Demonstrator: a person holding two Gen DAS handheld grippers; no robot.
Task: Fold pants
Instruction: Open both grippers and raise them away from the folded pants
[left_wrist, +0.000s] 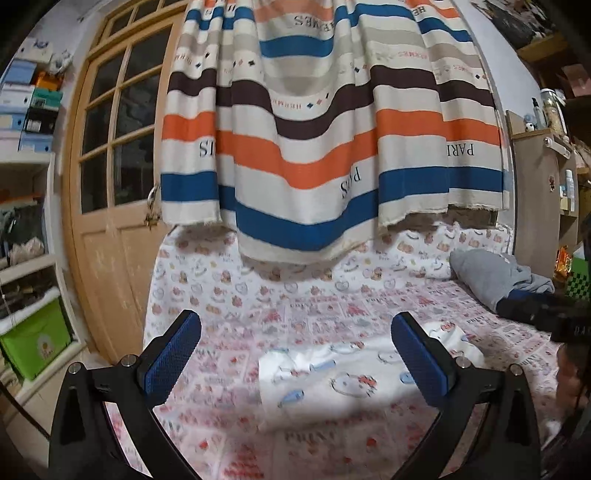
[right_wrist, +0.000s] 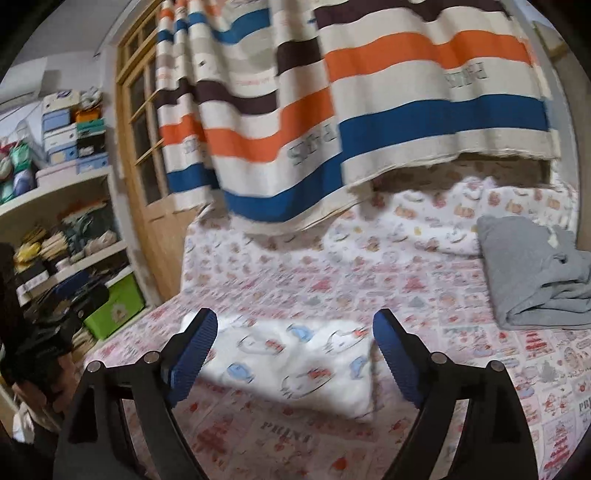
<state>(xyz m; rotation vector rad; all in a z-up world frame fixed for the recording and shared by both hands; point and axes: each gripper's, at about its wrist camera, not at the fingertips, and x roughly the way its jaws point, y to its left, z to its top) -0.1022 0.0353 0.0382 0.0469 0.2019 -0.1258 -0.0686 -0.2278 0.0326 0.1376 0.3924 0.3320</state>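
Note:
The pants (left_wrist: 332, 380) are white with a cartoon print. They lie folded into a compact bundle on the patterned bed sheet (left_wrist: 258, 295). My left gripper (left_wrist: 295, 321) hovers above and in front of them, open wide, with nothing between its blue pads. In the right wrist view the same bundle (right_wrist: 295, 362) lies flat on the sheet (right_wrist: 369, 280). My right gripper (right_wrist: 295, 315) is also open and empty, held clear above the bundle. Neither gripper touches the cloth.
A grey garment (left_wrist: 491, 273) (right_wrist: 528, 273) lies crumpled on the right side of the bed. A striped curtain (left_wrist: 314, 129) (right_wrist: 369, 110) hangs over the far edge. To the left stand a wooden door (left_wrist: 110, 184), stocked shelves (right_wrist: 62, 240) and a green box (left_wrist: 37, 343).

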